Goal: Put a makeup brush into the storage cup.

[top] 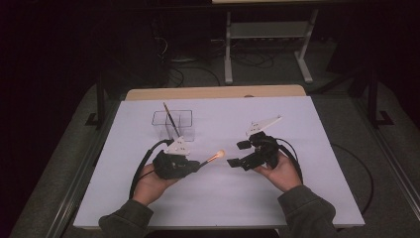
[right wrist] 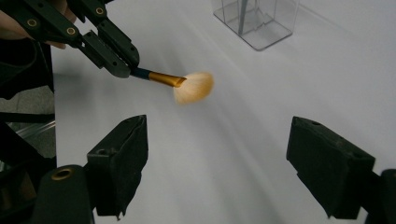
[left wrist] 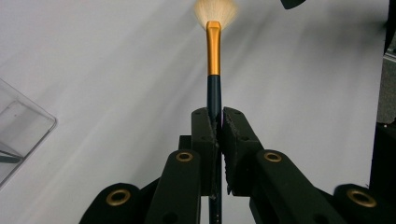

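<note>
A makeup brush (top: 214, 157) with a dark handle, gold ferrule and pale bristles is clamped by its handle in my left gripper (top: 198, 164). In the left gripper view the jaws are pressed on the brush (left wrist: 214, 70), whose bristles point away. My right gripper (top: 238, 153) stands open just right of the bristles, jaws wide apart with nothing between them. The right gripper view shows the brush (right wrist: 187, 85) held by the left gripper (right wrist: 126, 65) beyond my own jaws. A clear plastic holder (top: 173, 124) at the back holds another brush (top: 171, 118) leaning upright.
A white sheet (top: 307, 188) covers the table. The clear holder (right wrist: 259, 21) stands at the upper right of the right gripper view, and its corner (left wrist: 21, 128) shows at the left of the left gripper view. Dark floor, cables and a stand lie beyond the table.
</note>
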`<act>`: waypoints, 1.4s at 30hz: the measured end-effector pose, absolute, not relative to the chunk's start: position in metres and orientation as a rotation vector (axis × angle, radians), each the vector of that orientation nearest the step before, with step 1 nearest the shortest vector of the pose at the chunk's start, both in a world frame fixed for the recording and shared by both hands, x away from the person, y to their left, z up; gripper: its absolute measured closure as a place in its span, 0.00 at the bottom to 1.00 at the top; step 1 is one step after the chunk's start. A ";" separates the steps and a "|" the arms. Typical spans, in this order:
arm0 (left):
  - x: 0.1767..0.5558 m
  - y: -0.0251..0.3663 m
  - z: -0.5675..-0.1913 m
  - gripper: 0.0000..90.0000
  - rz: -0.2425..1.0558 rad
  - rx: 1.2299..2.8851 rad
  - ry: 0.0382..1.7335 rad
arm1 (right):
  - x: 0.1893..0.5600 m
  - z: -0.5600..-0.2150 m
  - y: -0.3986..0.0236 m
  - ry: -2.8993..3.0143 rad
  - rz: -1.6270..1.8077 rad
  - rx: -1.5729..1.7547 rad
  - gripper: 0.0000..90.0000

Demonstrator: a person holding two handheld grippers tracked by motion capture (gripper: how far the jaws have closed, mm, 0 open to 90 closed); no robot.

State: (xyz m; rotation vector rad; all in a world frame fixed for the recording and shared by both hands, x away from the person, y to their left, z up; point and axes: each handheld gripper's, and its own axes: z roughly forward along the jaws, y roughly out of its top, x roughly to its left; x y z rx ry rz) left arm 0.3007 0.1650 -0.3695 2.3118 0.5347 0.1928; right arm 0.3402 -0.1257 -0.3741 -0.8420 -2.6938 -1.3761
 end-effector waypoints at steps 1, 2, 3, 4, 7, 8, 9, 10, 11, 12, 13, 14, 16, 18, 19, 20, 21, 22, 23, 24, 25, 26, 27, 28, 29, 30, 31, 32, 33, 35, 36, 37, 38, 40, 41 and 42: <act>0.300 0.166 -0.369 0.93 0.193 2.307 0.541 | 0.340 -0.374 -0.125 -2.688 -1.379 -0.840 0.21; 0.300 0.167 -0.369 0.93 0.192 2.303 0.538 | 0.341 -0.373 -0.125 -2.684 -1.382 -0.832 0.21; 0.300 0.168 -0.368 0.93 0.194 2.302 0.540 | 0.341 -0.373 -0.124 -2.682 -1.386 -0.831 0.21; 0.300 0.169 -0.368 0.93 0.196 2.301 0.534 | 0.341 -0.373 -0.123 -2.682 -1.380 -0.829 0.20; 0.300 0.171 -0.368 0.93 0.200 2.299 0.538 | 0.342 -0.373 -0.119 -2.677 -1.371 -0.811 0.20; 0.299 0.172 -0.368 0.93 0.196 2.288 0.547 | 0.342 -0.373 -0.117 -2.678 -1.374 -0.805 0.19; 0.299 0.173 -0.368 0.93 0.194 2.282 0.548 | 0.342 -0.372 -0.115 -2.674 -1.369 -0.798 0.18; 0.299 0.174 -0.367 0.93 0.198 2.285 0.542 | 0.342 -0.372 -0.113 -2.670 -1.370 -0.798 0.18; 0.299 0.175 -0.367 0.93 0.199 2.279 0.544 | 0.342 -0.372 -0.112 -2.669 -1.368 -0.787 0.18; 0.298 0.176 -0.366 0.93 0.199 2.280 0.541 | 0.342 -0.372 -0.110 -2.668 -1.359 -0.787 0.18; 0.298 0.176 -0.366 0.93 0.200 2.267 0.548 | 0.343 -0.372 -0.109 -2.671 -1.356 -0.773 0.18; 0.297 0.177 -0.365 0.93 0.202 2.269 0.546 | 0.343 -0.372 -0.107 -2.665 -1.354 -0.775 0.18; 0.296 0.178 -0.365 0.93 0.203 2.256 0.543 | 0.344 -0.372 -0.105 -2.657 -1.355 -0.764 0.18; 0.295 0.179 -0.363 0.93 0.205 2.252 0.533 | 0.344 -0.371 -0.102 -2.649 -1.350 -0.757 0.17; 0.294 0.179 -0.363 0.93 0.206 2.246 0.532 | 0.344 -0.371 -0.101 -2.645 -1.348 -0.751 0.17; 0.294 0.179 -0.362 0.93 0.207 2.245 0.525 | 0.345 -0.371 -0.100 -2.637 -1.349 -0.746 0.17; 0.294 0.179 -0.362 0.93 0.207 2.245 0.525 | 0.345 -0.371 -0.100 -2.637 -1.349 -0.746 0.17; 0.293 0.180 -0.361 0.93 0.206 2.235 0.525 | 0.345 -0.371 -0.097 -2.629 -1.348 -0.736 0.18; 0.293 0.180 -0.361 0.93 0.208 2.236 0.521 | 0.346 -0.371 -0.096 -2.627 -1.352 -0.725 0.19; 0.292 0.180 -0.361 0.93 0.205 2.237 0.517 | 0.346 -0.370 -0.094 -2.619 -1.350 -0.723 0.20; 0.292 0.180 -0.361 0.93 0.206 2.239 0.511 | 0.347 -0.370 -0.093 -2.615 -1.351 -0.712 0.20; 0.292 0.180 -0.361 0.93 0.207 2.241 0.507 | 0.347 -0.369 -0.092 -2.607 -1.353 -0.703 0.21; 0.291 0.180 -0.361 0.93 0.205 2.241 0.504 | 0.347 -0.369 -0.091 -2.603 -1.349 -0.699 0.22; 0.291 0.180 -0.361 0.93 0.201 2.237 0.499 | 0.347 -0.368 -0.089 -2.599 -1.352 -0.684 0.23; 0.290 0.181 -0.361 0.93 0.198 2.233 0.495 | 0.348 -0.368 -0.088 -2.598 -1.353 -0.665 0.25; 0.290 0.181 -0.362 0.93 0.198 2.225 0.497 | 0.347 -0.368 -0.087 -2.602 -1.346 -0.664 0.25; 0.289 0.181 -0.362 0.93 0.194 2.227 0.492 | 0.347 -0.368 -0.086 -2.596 -1.347 -0.648 0.26; 0.289 0.182 -0.363 0.93 0.188 2.219 0.483 | 0.347 -0.368 -0.084 -2.596 -1.347 -0.637 0.28; 0.289 0.183 -0.363 0.93 0.184 2.219 0.474 | 0.347 -0.368 -0.083 -2.595 -1.348 -0.623 0.29; 0.287 0.184 -0.364 0.93 0.174 2.204 0.455 | 0.346 -0.368 -0.082 -2.583 -1.349 -0.601 0.32; 0.287 0.184 -0.364 0.93 0.169 2.196 0.448 | 0.346 -0.369 -0.081 -2.579 -1.347 -0.590 0.33; 0.286 0.184 -0.364 0.93 0.169 2.198 0.440 | 0.346 -0.369 -0.081 -2.571 -1.346 -0.584 0.34; 0.286 0.184 -0.364 0.93 0.164 2.198 0.434 | 0.346 -0.369 -0.080 -2.566 -1.345 -0.578 0.35; 0.285 0.185 -0.364 0.93 0.152 2.190 0.418 | 0.345 -0.369 -0.080 -2.557 -1.353 -0.552 0.38; 0.285 0.185 -0.364 0.93 0.150 2.191 0.410 | 0.345 -0.369 -0.080 -2.550 -1.357 -0.543 0.39; 0.285 0.184 -0.364 0.93 0.147 2.192 0.402 | 0.345 -0.369 -0.080 -2.543 -1.366 -0.530 0.41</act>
